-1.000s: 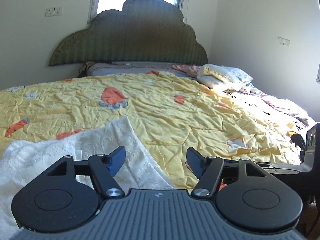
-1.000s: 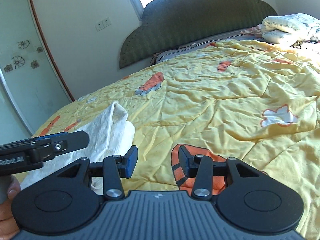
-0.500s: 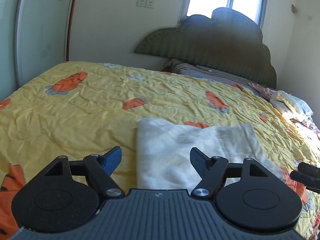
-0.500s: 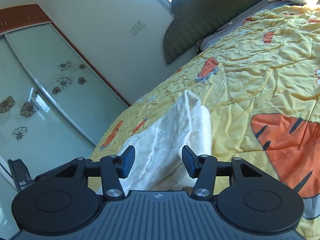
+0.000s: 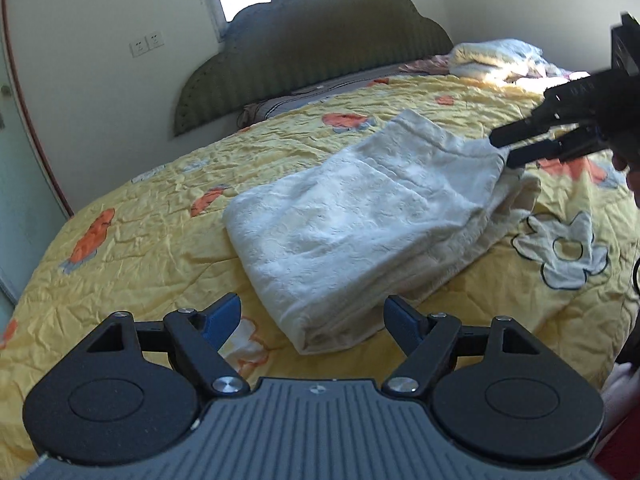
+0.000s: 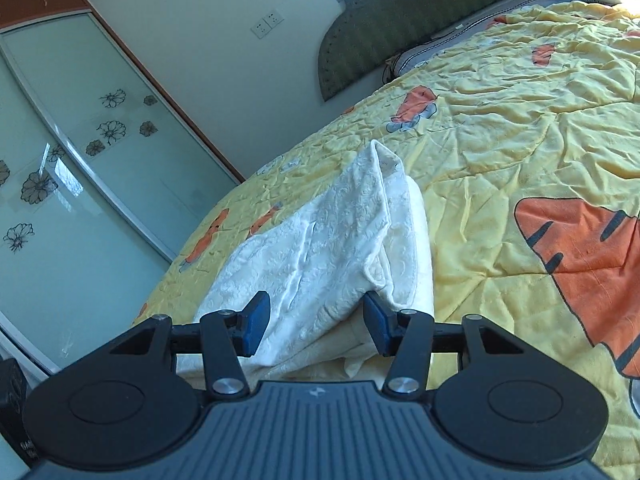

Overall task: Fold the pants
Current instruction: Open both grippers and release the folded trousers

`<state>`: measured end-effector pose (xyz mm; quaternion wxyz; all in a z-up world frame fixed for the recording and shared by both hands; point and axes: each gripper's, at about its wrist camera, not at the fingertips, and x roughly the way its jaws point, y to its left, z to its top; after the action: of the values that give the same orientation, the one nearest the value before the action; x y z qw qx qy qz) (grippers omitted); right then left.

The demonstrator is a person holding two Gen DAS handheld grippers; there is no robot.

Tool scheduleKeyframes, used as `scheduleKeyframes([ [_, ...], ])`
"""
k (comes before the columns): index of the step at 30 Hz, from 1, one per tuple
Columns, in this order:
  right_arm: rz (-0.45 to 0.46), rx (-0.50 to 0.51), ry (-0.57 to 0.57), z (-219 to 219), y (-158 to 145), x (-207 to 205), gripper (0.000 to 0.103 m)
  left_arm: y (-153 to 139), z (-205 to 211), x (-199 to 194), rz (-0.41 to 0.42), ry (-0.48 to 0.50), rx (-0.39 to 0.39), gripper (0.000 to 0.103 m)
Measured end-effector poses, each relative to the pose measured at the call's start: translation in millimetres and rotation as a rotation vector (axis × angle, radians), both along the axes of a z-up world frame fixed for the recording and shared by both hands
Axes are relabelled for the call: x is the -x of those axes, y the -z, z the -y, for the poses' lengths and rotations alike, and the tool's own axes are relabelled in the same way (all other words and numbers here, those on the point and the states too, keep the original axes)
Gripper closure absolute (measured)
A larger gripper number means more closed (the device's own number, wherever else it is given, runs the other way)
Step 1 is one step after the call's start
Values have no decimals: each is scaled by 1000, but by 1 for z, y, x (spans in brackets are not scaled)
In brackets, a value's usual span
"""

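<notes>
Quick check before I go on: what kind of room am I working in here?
A bedroom in a home, most likely. The white pants lie on a bed under a yellow cartoon-print quilt, with a scalloped green headboard against the wall and a sliding-door wardrobe with flower decals beside it.

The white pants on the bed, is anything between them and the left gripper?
Nothing visible is. The left gripper is open just short of the near folded corner of the white pants, with only bare yellow quilt between them.
</notes>
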<state>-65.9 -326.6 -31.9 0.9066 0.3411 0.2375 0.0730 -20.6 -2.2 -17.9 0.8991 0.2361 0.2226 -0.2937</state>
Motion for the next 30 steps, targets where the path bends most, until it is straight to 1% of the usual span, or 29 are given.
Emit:
scheduleKeyframes([
  [1,5,-6,6,0,2,-4,53,3,4,0,11,3,-11,22],
  [2,-1,-8,16,0,4,-8,58,5,7,-1,16,4,-14,22],
  [3,-4,-7,23,0,5,-10,68,8,9,-3,14,-2,-14,22],
  [4,-10,5,31,-2,6,-13,84,8,10,-7,10,-11,-13,22],
  [5,-8,13,47,-2,7,-12,85,8,11,-11,1,-20,-13,23],
  [7,7,28,67,-4,3,-4,89,7,10,-15,-25,-23,-8,41],
  [9,16,59,80,-4,-2,6,89,6,6,-18,-52,-17,5,51],
  [11,1,87,67,-4,-2,10,89,9,6,-19,-63,-6,4,54],
  [13,-44,101,62,-4,7,5,89,14,9,-16,-48,9,-27,58],
  [14,-66,90,55,-2,13,2,90,16,11,-14,-34,15,-47,58],
  [16,-64,36,57,3,17,4,87,17,11,-11,-21,31,-77,60],
  [17,-69,12,57,6,15,6,83,15,8,-10,-28,39,-72,59],
  [18,-64,5,71,9,9,10,81,10,2,-11,-48,47,-53,55],
  [19,-38,23,93,9,2,15,78,6,-4,-12,-73,55,-26,51],
  [20,-12,82,121,7,-9,19,78,-1,-9,-14,-100,61,10,50],
  [22,30,264,162,-7,-29,21,78,-14,-15,-19,-120,65,91,43],
  [23,57,342,154,-16,-36,18,78,-22,-16,-22,-127,61,144,40],
  [24,74,387,130,-24,-40,13,78,-29,-14,-27,-135,50,200,35],
  [26,73,404,50,-37,-38,-2,78,-37,-5,-40,-162,2,278,33],
  [27,56,398,9,-42,-33,-10,78,-37,2,-48,-187,-32,282,33],
  [28,23,401,-14,-45,-26,-17,78,-34,10,-55,-205,-66,262,34],
  [29,-18,418,-18,-47,-18,-22,78,-28,19,-60,-214,-104,218,35],
  [30,-45,440,-22,-49,-12,-23,79,-21,26,-61,-215,-118,169,38],
])
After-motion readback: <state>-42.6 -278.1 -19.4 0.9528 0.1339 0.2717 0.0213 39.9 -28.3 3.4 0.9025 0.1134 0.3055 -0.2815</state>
